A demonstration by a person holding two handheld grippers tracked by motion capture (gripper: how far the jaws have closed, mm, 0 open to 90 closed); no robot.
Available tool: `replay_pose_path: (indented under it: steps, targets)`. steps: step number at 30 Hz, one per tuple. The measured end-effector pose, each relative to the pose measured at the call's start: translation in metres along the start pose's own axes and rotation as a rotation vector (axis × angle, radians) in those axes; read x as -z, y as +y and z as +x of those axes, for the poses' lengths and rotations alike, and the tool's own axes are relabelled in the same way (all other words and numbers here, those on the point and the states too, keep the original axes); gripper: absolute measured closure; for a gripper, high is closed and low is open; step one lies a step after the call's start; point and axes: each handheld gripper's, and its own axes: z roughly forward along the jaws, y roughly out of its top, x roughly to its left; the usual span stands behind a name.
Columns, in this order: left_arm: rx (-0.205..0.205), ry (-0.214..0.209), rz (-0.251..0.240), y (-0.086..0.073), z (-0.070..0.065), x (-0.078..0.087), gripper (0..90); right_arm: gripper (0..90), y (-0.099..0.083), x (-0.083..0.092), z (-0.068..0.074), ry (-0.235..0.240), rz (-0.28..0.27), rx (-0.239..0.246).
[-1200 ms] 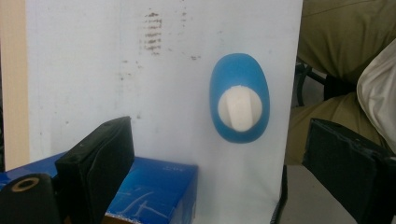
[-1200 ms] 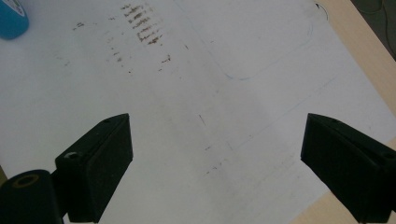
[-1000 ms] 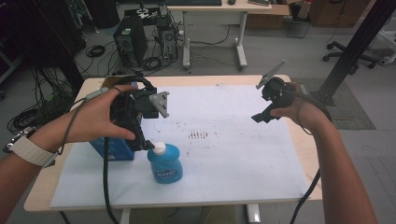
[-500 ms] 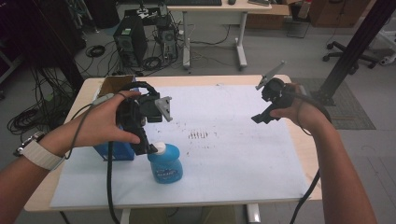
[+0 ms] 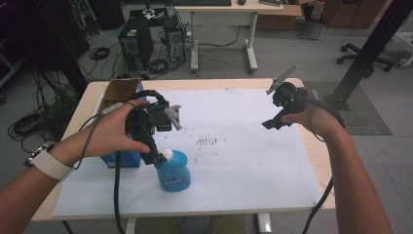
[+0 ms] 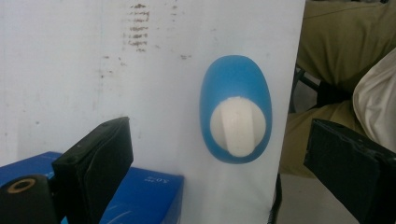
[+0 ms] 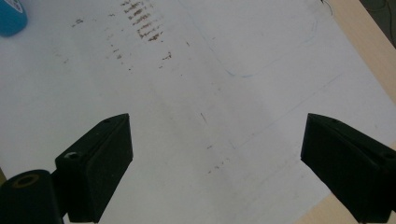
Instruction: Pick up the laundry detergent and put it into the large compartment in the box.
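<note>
bottle [image 6: 236, 122] stands upright straight below the left gripper [image 6: 224, 163], cap between its wide jaws; right gripper [image 5: 282, 105], jaws also wide, hangs well apart.

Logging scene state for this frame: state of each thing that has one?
left gripper: open, jaws either side of the bottle's cap, not touching.
right gripper: open, empty, above the white sheet.
blue bottle: upright, white cap closed.
blue box: closed, lying flat.
cardboard box: open.
</note>
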Motion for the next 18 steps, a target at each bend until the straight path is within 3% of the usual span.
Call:
replay_pose_path:
  steps: [18]
  targets:
    - [0.002, -0.022, -0.001, -0.002, 0.001, -0.018, 8.2, 9.2, -0.001, -0.003, -0.001, 0.005, 0.001, -0.001]
